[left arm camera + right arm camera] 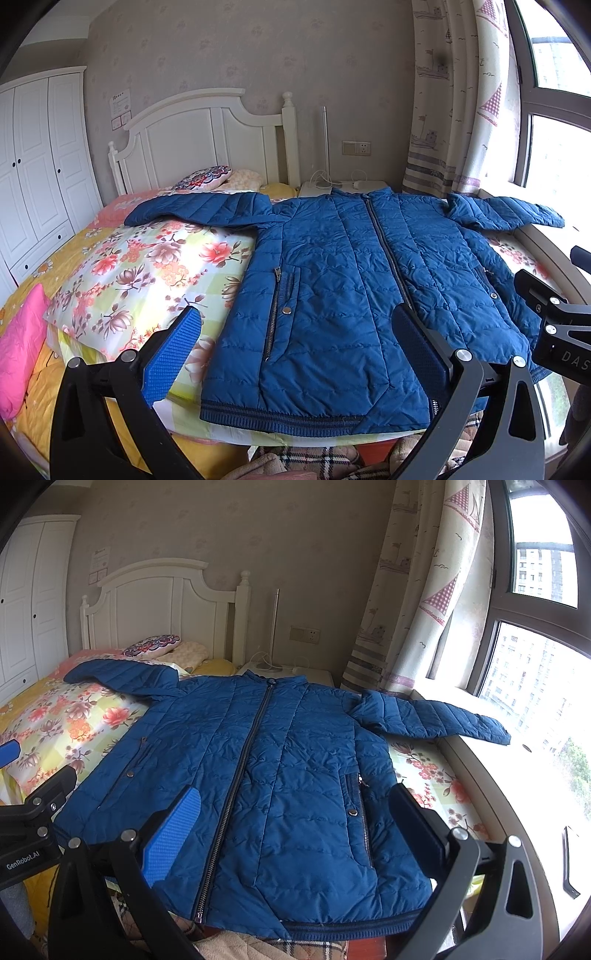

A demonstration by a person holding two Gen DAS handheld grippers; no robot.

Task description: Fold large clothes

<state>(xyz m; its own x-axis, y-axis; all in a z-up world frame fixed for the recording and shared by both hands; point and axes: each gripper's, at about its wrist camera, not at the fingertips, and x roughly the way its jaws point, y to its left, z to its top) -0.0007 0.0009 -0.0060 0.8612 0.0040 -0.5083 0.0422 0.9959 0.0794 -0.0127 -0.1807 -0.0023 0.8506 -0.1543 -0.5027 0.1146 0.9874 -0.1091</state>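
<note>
A blue quilted zip jacket (332,280) (266,775) lies flat and face up on the bed, zipped, with both sleeves spread out sideways. Its hem hangs at the near bed edge. My left gripper (295,332) hovers open above the jacket's lower left part, with nothing between its blue pads (173,354). My right gripper (295,812) hovers open over the lower right part, also holding nothing. The right sleeve (432,720) reaches onto the window sill. The right gripper's body (554,317) shows at the right edge of the left wrist view.
The bed carries a floral quilt (147,273), a pink pillow (18,350) at left and cushions (207,177) by the white headboard (199,136). A nightstand (288,672), curtain (413,590) and window sill (509,775) stand to the right. A plaid blanket (306,458) lies below the bed edge.
</note>
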